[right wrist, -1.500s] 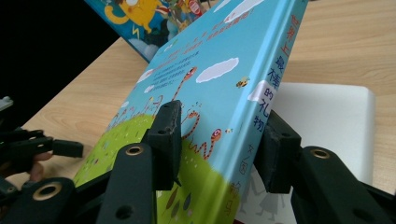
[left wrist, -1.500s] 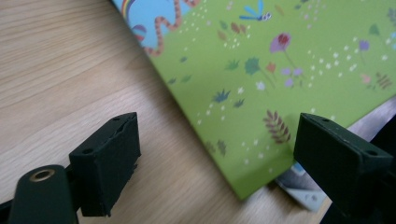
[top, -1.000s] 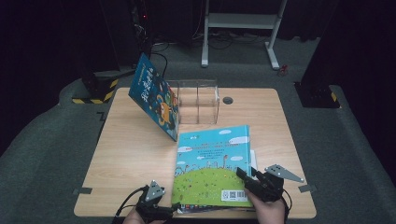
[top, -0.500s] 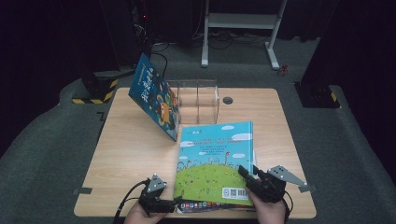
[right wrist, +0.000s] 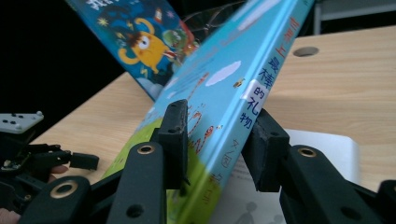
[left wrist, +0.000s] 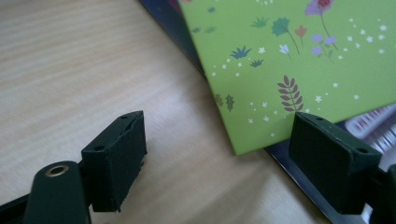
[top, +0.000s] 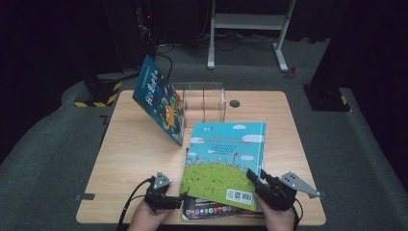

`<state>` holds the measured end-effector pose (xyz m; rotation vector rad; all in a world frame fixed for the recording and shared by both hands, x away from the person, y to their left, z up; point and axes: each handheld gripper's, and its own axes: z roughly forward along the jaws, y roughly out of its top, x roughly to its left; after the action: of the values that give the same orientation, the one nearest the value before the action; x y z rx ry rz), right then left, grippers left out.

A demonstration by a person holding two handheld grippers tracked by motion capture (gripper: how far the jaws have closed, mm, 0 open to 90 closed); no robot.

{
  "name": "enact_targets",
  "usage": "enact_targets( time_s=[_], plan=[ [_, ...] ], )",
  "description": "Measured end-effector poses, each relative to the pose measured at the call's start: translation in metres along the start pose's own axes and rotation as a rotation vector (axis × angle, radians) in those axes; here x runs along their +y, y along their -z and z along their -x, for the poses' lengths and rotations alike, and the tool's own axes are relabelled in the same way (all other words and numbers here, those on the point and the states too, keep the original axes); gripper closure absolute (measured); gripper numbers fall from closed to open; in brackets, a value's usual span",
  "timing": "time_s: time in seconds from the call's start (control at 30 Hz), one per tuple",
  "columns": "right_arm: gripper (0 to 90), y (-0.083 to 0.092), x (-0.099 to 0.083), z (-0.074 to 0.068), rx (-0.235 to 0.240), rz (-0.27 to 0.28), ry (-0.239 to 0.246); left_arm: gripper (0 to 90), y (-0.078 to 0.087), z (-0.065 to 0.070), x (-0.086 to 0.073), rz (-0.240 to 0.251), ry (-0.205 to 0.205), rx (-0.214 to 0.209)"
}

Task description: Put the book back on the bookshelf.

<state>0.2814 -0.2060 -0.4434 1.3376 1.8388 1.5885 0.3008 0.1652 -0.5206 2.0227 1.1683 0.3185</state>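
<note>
The green book [top: 225,161] is held by its near right corner in the right gripper [top: 257,185], whose jaws have just been closing; one pad is seen on the cover and one under the spine edge in the right gripper view, with the book tilted up above a dark book [top: 211,210] lying on the desk [top: 134,159]. The left gripper [top: 178,199] is kept open, its jaws set either side of the green book's near left corner [left wrist: 243,140], untouched. A blue book [top: 159,103] is leaned against a clear box [top: 204,101].
</note>
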Motion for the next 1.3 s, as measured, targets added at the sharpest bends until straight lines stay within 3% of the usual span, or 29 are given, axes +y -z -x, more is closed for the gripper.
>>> enact_targets(
  time_s=[0.13,0.5,0.8,1.17,1.3],
  plan=[
    [63.3,-0.001,-0.002,0.007,-0.005,-0.007,-0.031,19.2,-0.005,-0.003,0.005,0.006,0.002,0.012],
    [66.2,0.003,-0.004,0.003,0.039,0.02,-0.001,19.6,-0.013,-0.011,0.014,0.001,0.026,0.024],
    [68.3,0.007,-0.004,-0.006,0.042,0.051,0.056,21.0,-0.028,-0.016,0.029,0.001,0.033,0.046],
    [71.4,0.009,-0.009,-0.021,0.051,0.045,0.131,24.8,-0.047,-0.024,0.049,0.004,0.043,0.111],
    [72.4,0.007,-0.011,-0.027,0.048,0.042,0.149,26.8,-0.051,-0.026,0.053,0.014,0.065,0.123]
  ],
)
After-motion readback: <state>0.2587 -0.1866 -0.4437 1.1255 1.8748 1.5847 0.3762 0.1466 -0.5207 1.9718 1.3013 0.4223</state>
